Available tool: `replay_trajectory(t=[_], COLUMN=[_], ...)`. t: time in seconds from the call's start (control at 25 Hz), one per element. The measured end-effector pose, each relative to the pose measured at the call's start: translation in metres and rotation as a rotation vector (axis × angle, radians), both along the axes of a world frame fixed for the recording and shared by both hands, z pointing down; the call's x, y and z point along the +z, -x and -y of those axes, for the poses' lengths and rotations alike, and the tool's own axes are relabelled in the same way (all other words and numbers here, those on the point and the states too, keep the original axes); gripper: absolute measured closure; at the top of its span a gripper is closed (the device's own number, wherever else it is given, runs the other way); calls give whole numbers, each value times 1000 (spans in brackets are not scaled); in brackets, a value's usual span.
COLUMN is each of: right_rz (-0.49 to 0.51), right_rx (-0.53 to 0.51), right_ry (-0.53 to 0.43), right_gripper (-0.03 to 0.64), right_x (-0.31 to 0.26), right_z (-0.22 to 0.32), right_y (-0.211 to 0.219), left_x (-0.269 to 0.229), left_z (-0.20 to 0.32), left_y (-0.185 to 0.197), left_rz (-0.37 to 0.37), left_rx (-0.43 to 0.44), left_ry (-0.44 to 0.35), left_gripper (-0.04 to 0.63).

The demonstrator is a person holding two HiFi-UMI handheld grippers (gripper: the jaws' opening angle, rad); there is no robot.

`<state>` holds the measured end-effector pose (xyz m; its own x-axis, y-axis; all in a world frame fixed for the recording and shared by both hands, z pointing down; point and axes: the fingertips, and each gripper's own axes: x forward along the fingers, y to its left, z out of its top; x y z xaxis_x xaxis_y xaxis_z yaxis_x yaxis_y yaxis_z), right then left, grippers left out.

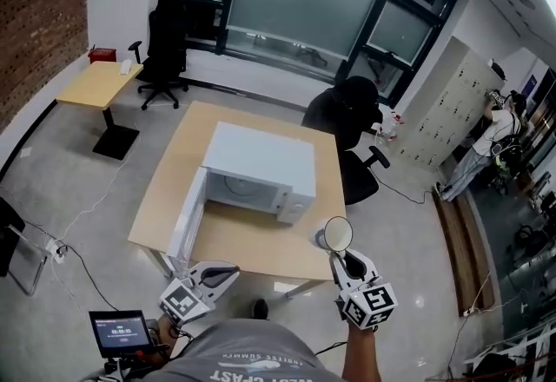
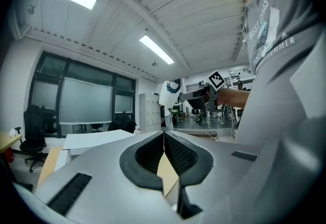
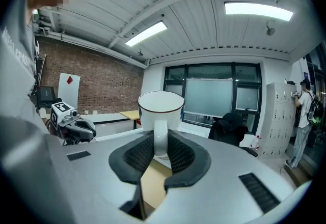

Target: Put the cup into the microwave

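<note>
A white microwave (image 1: 261, 167) stands on a wooden table (image 1: 252, 243); its door (image 1: 189, 217) hangs open to the left and shows the cavity (image 1: 239, 187). My right gripper (image 1: 340, 252) hovers over the table's front right corner, shut on the handle of a white cup (image 1: 336, 233). In the right gripper view the upright cup (image 3: 161, 108) has a dark rim, and the pads (image 3: 179, 152) press its handle from both sides. My left gripper (image 1: 208, 278) is off the table's front edge, below the open door. Its pads (image 2: 175, 152) meet with nothing between them.
A person in black sits in an office chair (image 1: 347, 115) just behind the table. A small table (image 1: 100, 83) and a black chair (image 1: 163, 50) stand at the back left. Another person stands by lockers (image 1: 452, 111) at the right. A screen device (image 1: 119, 332) and cables lie at the lower left.
</note>
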<state>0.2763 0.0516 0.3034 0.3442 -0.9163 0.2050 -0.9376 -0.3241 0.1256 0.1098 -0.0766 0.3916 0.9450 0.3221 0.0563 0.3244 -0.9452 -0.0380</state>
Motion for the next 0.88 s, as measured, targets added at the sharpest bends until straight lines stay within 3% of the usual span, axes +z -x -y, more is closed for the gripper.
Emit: replay_trajectory(t=[0.28,0.48,0.88], right_rz=[-2,14,60], right_rx=[-31,-56,-103], right_ry=[14,28,48], right_gripper=[549,549,549], right_x=[1,9,28], right_z=[17,30,55], right_y=[0,3,-3], left_x=[9,6,18], left_z=[12,17,30], left_y=[-1,3,1], left_rz=[-13,-11,23], left_rx=[-20,-45,-72], left_ry=[-9,33,6], left_gripper=[574,574,574])
